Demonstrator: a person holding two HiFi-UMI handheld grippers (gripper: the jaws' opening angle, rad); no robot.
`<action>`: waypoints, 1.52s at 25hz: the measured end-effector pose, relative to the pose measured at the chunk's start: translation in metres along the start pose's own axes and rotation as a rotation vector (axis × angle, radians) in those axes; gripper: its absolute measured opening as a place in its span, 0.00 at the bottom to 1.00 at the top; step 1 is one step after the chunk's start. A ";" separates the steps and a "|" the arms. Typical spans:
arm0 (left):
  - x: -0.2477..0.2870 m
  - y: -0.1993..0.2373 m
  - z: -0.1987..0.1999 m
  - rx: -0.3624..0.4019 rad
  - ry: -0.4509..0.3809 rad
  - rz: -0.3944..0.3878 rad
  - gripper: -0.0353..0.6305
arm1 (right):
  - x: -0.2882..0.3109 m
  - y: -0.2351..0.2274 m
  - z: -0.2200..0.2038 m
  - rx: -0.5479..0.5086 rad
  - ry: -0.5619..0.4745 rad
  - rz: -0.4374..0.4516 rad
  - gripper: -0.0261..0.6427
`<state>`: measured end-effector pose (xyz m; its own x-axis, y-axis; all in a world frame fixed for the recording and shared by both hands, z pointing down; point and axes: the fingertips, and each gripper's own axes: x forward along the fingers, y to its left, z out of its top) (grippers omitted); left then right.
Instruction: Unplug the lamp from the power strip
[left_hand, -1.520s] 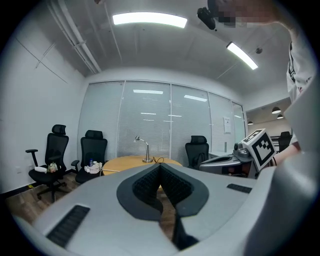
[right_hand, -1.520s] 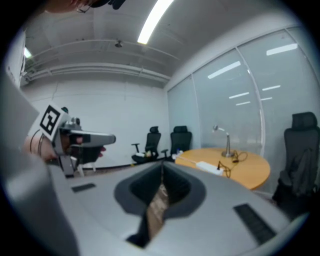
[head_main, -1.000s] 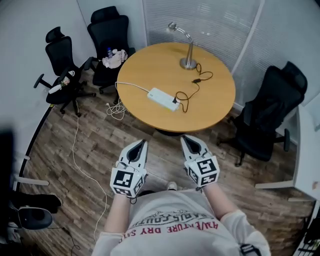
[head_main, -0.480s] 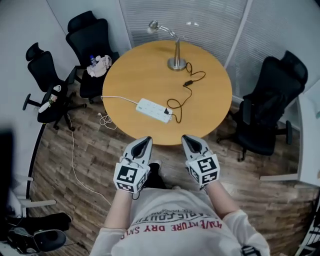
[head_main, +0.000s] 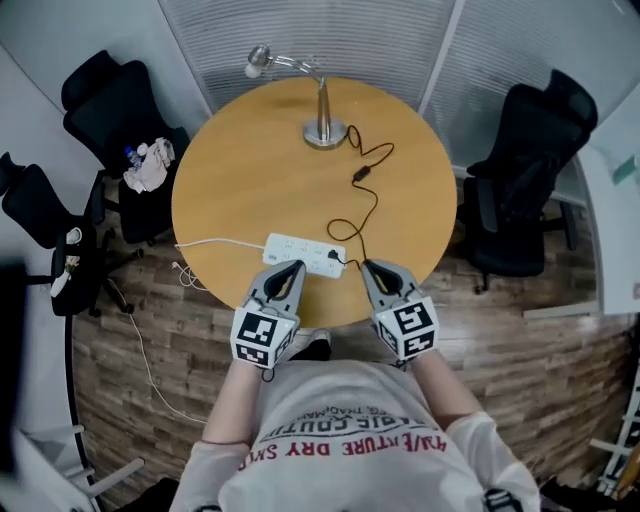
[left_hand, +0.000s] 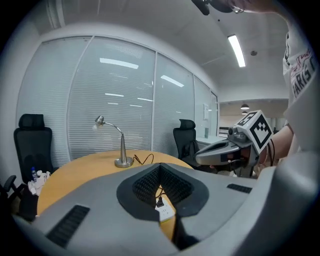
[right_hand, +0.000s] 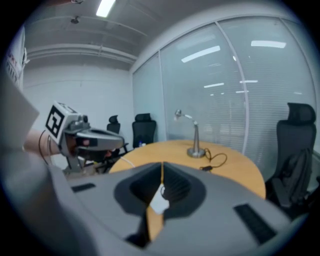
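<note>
Now, table (head_main: 240, 190): round wooden top; both grippers sit at its 6 o'clock rim.
Lamp (head_main: 322, 115): silver gooseneck, upright at 12 o'clock on the top, head bent toward 10 o'clock.
Cord (head_main: 372, 205): black, runs in loose loops from the lamp base toward 6 o'clock, with 1 inline switch (head_main: 360, 173) on the way.
Power strip (head_main: 300, 252): white, flat on the top near the 6 o'clock edge; a white cable (head_main: 215, 241) leaves its 9 o'clock end and drops off the table.
Plug (head_main: 338, 262): black, seated at the strip's 3 o'clock end; lamp not yet unplugged.
Left gripper (head_main: 288, 270): 2 jaws closed tip to tip, nothing between them; tip at the strip's 6 o'clock side, contact not readable.
Right gripper (head_main: 375, 270): 2 jaws closed, empty; tip just at 4 o'clock of the plug, apart from it.
Chairs: black office chairs, 1 at 3 o'clock (head_main: 530, 180), 1 at 10 o'clock (head_main: 110, 110) of the table.
</note>
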<state>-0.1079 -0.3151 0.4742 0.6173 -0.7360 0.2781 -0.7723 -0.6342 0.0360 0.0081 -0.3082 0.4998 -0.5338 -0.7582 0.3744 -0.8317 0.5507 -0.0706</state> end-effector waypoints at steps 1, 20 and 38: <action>0.007 0.008 -0.008 0.003 0.019 -0.022 0.09 | 0.009 0.002 -0.002 -0.003 0.012 -0.007 0.08; 0.121 0.027 -0.184 0.118 0.491 -0.373 0.09 | 0.120 0.005 -0.114 -0.055 0.466 0.071 0.32; 0.137 0.026 -0.210 0.108 0.602 -0.367 0.09 | 0.153 -0.003 -0.167 -0.370 0.802 0.260 0.22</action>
<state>-0.0748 -0.3828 0.7144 0.6207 -0.2311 0.7492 -0.4920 -0.8588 0.1427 -0.0456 -0.3673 0.7121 -0.3167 -0.2024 0.9267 -0.5253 0.8509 0.0063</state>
